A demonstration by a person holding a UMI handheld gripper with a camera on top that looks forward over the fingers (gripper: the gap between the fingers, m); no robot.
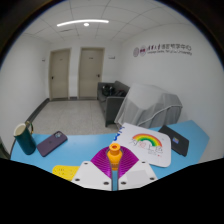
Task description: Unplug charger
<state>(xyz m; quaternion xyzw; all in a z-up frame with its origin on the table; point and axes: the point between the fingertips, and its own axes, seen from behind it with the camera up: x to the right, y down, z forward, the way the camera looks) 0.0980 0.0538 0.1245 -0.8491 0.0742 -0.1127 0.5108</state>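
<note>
Around the claw point(113, 178): we see a blue bench point(40, 163) carrying a teal mug point(23, 139) well off to the left. A dark phone point(51, 143) lies flat between the mug and the claw. To the right and just beyond the claw lies a white card with a rainbow point(146, 139); a dark flat object point(176, 141) lies further right. Beyond the bench we see a grey covered shape point(150, 101) and two doors point(75, 72) in the far wall.

Nothing stands between the claw and the white power strip point(112, 171), which lies directly under and between the fingers. An orange charger plug point(115, 155) rises from it, upright, long axis vertical, just ahead of the fingertips.

We cannot tell whether the claw is released or clenched.
</note>
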